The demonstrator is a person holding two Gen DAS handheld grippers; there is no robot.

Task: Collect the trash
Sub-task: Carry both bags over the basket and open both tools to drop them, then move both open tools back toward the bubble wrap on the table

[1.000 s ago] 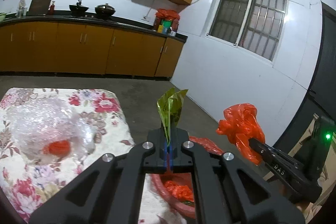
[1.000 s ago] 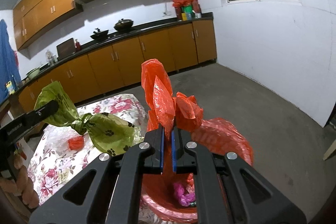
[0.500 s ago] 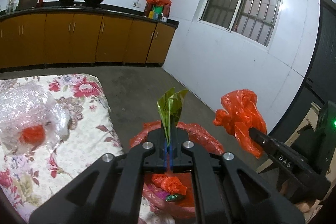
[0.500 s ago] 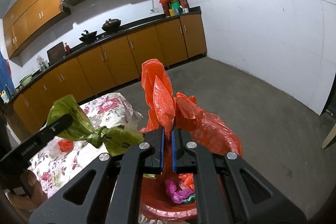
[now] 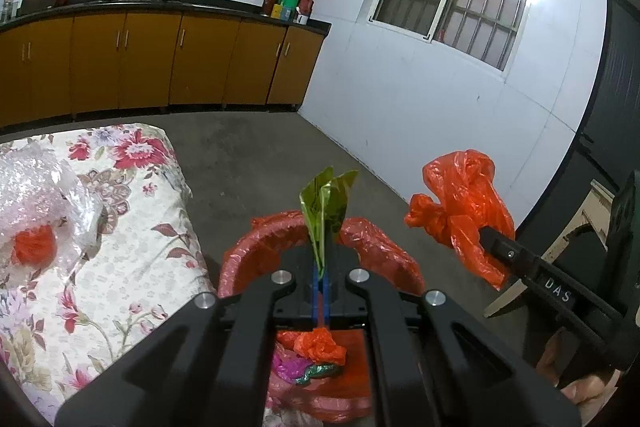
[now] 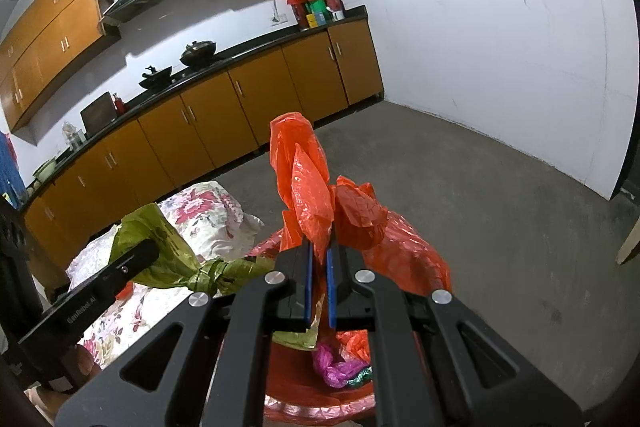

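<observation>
The left gripper [image 5: 320, 277] was seen clamped on a green bag [image 5: 326, 205], its thin top pinched between the blue pads [image 5: 315, 291]. The right gripper [image 6: 319, 267] was likewise clamped, on an orange bag [image 6: 304, 179], with the crumpled film bunched above the pads. Both bags were held over a bin [image 5: 256, 247] lined in orange plastic, which stood just beside a table [image 5: 120, 267] under a flowered cloth. Both bags were judged light, soft and slippery; a bite on the bunched neck, as was taken here, looked the sure hold, and a clean drop was expected once the jaws were parted. On the table, a heap of clear wrap [image 5: 36, 187] was left with something red [image 5: 34, 245] inside. The bottom of the bin was largely hidden by the gripper bodies; only scraps of pink and orange litter [image 6: 336, 367] could be made out. What filled the green bag could not be told.
</observation>
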